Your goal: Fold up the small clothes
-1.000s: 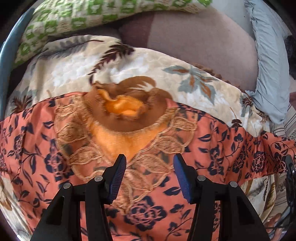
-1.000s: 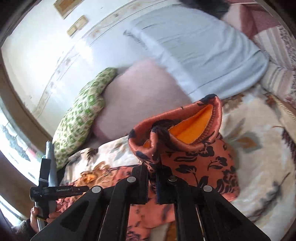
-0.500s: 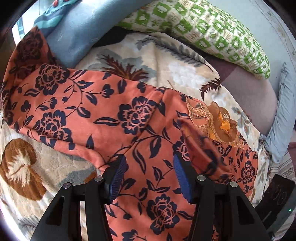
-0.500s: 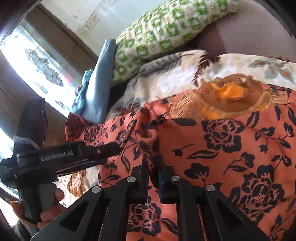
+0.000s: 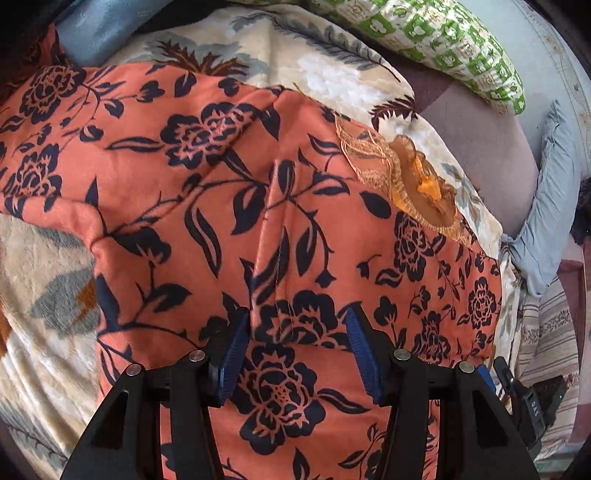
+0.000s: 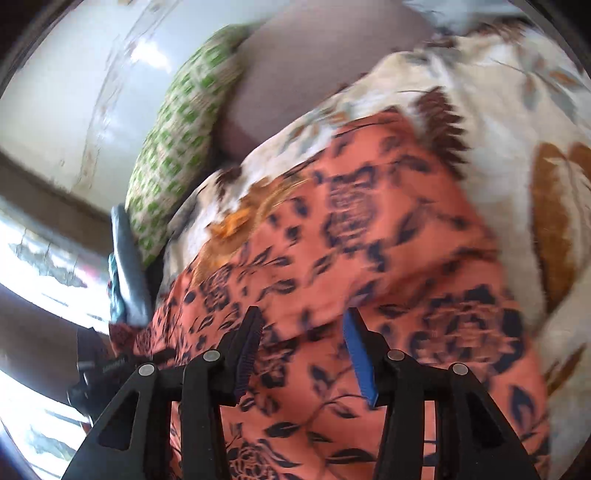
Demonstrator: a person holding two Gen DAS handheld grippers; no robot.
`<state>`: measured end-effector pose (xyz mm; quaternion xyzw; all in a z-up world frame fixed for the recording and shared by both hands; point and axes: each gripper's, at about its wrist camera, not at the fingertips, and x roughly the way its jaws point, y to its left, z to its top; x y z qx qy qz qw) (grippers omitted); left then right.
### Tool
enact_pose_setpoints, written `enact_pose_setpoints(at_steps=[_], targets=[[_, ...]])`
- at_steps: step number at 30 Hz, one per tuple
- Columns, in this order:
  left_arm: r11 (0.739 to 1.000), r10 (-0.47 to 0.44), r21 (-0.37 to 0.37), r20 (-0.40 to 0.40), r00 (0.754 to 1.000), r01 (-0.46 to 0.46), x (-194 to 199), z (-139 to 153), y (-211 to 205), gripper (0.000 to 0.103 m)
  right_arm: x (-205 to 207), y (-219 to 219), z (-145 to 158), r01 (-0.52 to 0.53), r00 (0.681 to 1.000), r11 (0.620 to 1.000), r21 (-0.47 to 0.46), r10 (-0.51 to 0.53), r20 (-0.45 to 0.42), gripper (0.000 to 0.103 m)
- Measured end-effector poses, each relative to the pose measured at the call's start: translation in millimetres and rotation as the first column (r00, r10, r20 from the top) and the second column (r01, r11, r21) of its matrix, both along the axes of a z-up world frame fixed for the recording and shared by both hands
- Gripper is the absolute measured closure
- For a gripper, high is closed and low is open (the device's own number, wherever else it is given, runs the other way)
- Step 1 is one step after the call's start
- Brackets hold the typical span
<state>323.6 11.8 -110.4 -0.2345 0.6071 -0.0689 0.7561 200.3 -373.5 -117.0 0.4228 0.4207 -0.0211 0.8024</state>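
Observation:
An orange garment with dark navy flowers (image 5: 207, 192) lies spread on a cream floral blanket (image 5: 332, 74). Its gold lace neckline (image 5: 402, 177) lies toward the far right. My left gripper (image 5: 295, 350) is open, its blue pads just above the cloth near the front. In the blurred right wrist view the same garment (image 6: 369, 240) fills the middle, and my right gripper (image 6: 303, 350) is open and empty above it. The right gripper's body shows at the left wrist view's lower right (image 5: 532, 398); the left one shows at the right view's lower left (image 6: 96, 369).
A green-and-white checked pillow (image 5: 443, 33) and a mauve cushion (image 5: 480, 136) lie at the far side. A pale blue pillow (image 5: 546, 206) lies at right, a blue cloth (image 5: 96, 26) at top left. A wall and window (image 6: 48, 258) stand left in the right wrist view.
My right gripper has opened and let go of the garment fold it held. The fold now lies flat on the garment. My left gripper stays open and has moved closer over the cloth.

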Motion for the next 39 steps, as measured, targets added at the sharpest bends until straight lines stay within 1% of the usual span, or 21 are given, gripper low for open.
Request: enact_pose_setpoints(at_steps=[2,3,7,10,16,17,18,19,20,21,22,24,26,29,30,31,33,35,37,38,39], targets=[[0.999,0.009,-0.036,-0.008,1.000,-0.009,-7.4,-4.6,-3.4,0.048,-10.6,-27.8,-13.4,0.077,0.997,0.992,0.097,-0.077,-0.002,0.055],[0.998,0.011,-0.060,-0.010,1.000,-0.011,-11.1,-6.6,-5.9,0.047,-12.0,-36.5,-18.7,0.091,0.996,0.986,0.140,-0.093,0.008,0.055],[0.993,-0.015,-0.116,-0.003,1.000,0.014,-19.9,-7.4,-15.2,0.045,-3.1,-47.4,-31.4,0.136,0.986,0.957,0.256,-0.156,0.057,0.055],[0.993,-0.037,-0.112,0.017,0.999,0.039,-16.7,-9.6,-21.0,0.045,9.0,-45.6,-38.2,0.164,0.982,0.944,0.285,-0.185,0.047,0.055],[0.984,0.030,-0.180,0.078,0.996,-0.016,-3.0,-15.7,-16.3,0.047,16.4,-52.1,-46.0,0.234,0.965,0.912,0.336,-0.260,0.036,0.057],[0.981,0.043,-0.193,0.091,0.995,-0.025,-0.4,-16.2,-15.0,0.049,19.5,-52.7,-43.9,0.232,0.966,0.917,0.326,-0.257,0.035,0.059],[0.980,0.055,-0.198,0.108,0.993,-0.033,1.8,-15.4,-13.8,0.062,21.4,-53.5,-38.5,0.223,0.969,0.929,0.296,-0.244,0.038,0.073],[0.980,0.061,-0.198,0.130,0.990,-0.034,3.4,-12.7,-12.9,0.071,25.0,-52.8,-28.5,0.198,0.974,0.945,0.262,-0.220,0.056,0.100],[0.979,0.063,-0.199,0.152,0.986,-0.032,5.2,-8.9,-12.3,0.080,26.1,-51.7,-14.8,0.178,0.975,0.958,0.226,-0.202,0.088,0.098],[0.981,0.069,-0.193,0.174,0.982,-0.034,6.0,-5.3,-11.5,0.080,24.4,-49.2,1.5,0.164,0.973,0.970,0.180,-0.189,0.129,0.098],[0.986,0.072,-0.162,0.195,0.978,-0.041,5.6,-1.7,-11.0,0.080,22.0,-46.4,15.5,0.143,0.973,0.981,0.129,-0.163,0.165,0.098],[0.996,0.068,-0.074,0.235,0.970,-0.052,2.4,2.1,-13.3,0.080,16.3,-40.1,28.0,0.115,0.978,0.993,0.030,-0.119,0.169,0.098],[0.999,0.050,-0.012,0.229,0.972,-0.048,0.5,-1.4,-19.7,0.080,11.4,-38.8,13.4,0.114,0.989,0.993,0.010,-0.114,0.096,0.098],[0.998,0.015,0.063,0.227,0.974,-0.030,-2.7,-7.2,-29.8,0.079,5.9,-41.5,-25.1,0.116,0.992,0.993,-0.023,-0.117,-0.055,0.098],[0.996,0.000,0.086,0.232,0.973,-0.021,-4.2,-7.0,-32.5,0.079,0.4,-42.9,-33.5,0.113,0.991,0.993,-0.012,-0.114,-0.070,0.098],[0.994,-0.011,0.106,0.239,0.971,-0.014,-5.6,-6.1,-34.1,0.079,-4.2,-42.7,-32.8,0.118,0.991,0.993,-0.008,-0.119,-0.059,0.099],[0.994,-0.020,0.106,0.247,0.969,-0.006,-6.2,-0.7,-34.8,0.078,-5.3,-38.5,-20.7,0.078,0.994,0.996,-0.030,-0.080,-0.071,0.090],[0.998,-0.006,0.059,0.242,0.970,-0.008,-5.9,5.9,-28.1,0.077,-7.5,-34.6,-1.6,0.025,0.997,0.998,-0.057,-0.030,-0.073,0.089],[1.000,0.024,0.003,0.262,0.965,-0.026,-5.2,10.8,-19.6,0.073,-14.7,-36.1,25.4,0.011,1.000,0.997,-0.081,-0.010,0.019,0.089],[0.999,0.038,-0.006,0.271,0.962,-0.038,-3.6,11.4,-16.2,0.065,-14.9,-39.3,38.8,0.027,0.998,0.994,-0.109,-0.019,0.067,0.087],[0.999,0.049,-0.008,0.276,0.960,-0.049,-3.1,10.6,-12.0,0.056,-10.4,-44.4,49.5,0.046,0.994,0.989,-0.140,-0.031,0.104,0.076]])
